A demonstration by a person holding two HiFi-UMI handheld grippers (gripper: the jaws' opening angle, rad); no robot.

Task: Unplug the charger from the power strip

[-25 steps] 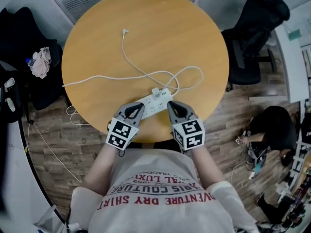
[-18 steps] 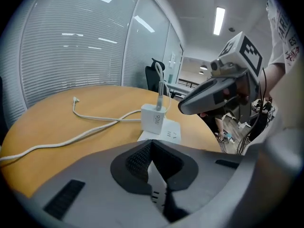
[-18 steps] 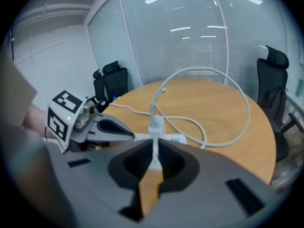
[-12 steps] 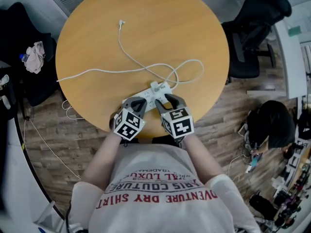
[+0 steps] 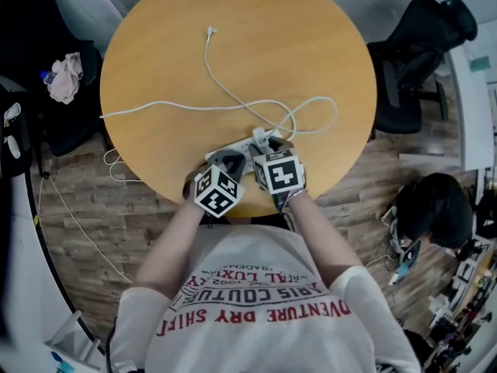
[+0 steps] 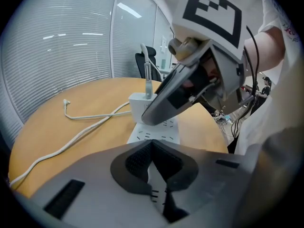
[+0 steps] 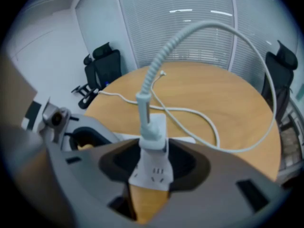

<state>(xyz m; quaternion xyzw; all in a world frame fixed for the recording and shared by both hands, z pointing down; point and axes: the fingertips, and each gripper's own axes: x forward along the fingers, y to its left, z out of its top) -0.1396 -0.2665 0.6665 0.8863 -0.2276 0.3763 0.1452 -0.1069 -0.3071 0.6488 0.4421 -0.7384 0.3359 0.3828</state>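
head view has the round wooden table (image 5: 233, 53) filling the middle, with its far half mostly bare wood and its near rim close to the person's shirt (image 5: 256, 301). wood floor (image 5: 85, 208) runs round the table, and a black office chair (image 5: 419, 45) stands to the right, apart from the rim. both grippers crowd the near edge, their marker cubes almost touching. the left gripper (image 5: 227, 160) sits over the near left part of the power strip (image 5: 247, 151), and the right gripper (image 5: 268, 146) is just to its right. the strip is a long white bar lying slantwise, just inside the near rim. left gripper view shows what the head view cannot: this gripper's jaws are drawn together at the tips above the strip, and socket slots show through the slit behind them. it also shows a finger of the right gripper alongside the charger (image 6: 138, 106); whether they touch cannot be told. right gripper view shows that gripper's jaws apart, with the charger standing between them and a gap on each side. the charger is a small white block, upright in the strip. a ribbed sleeve rises from its top, and the white cable (image 7: 209, 27) arcs over to the right.
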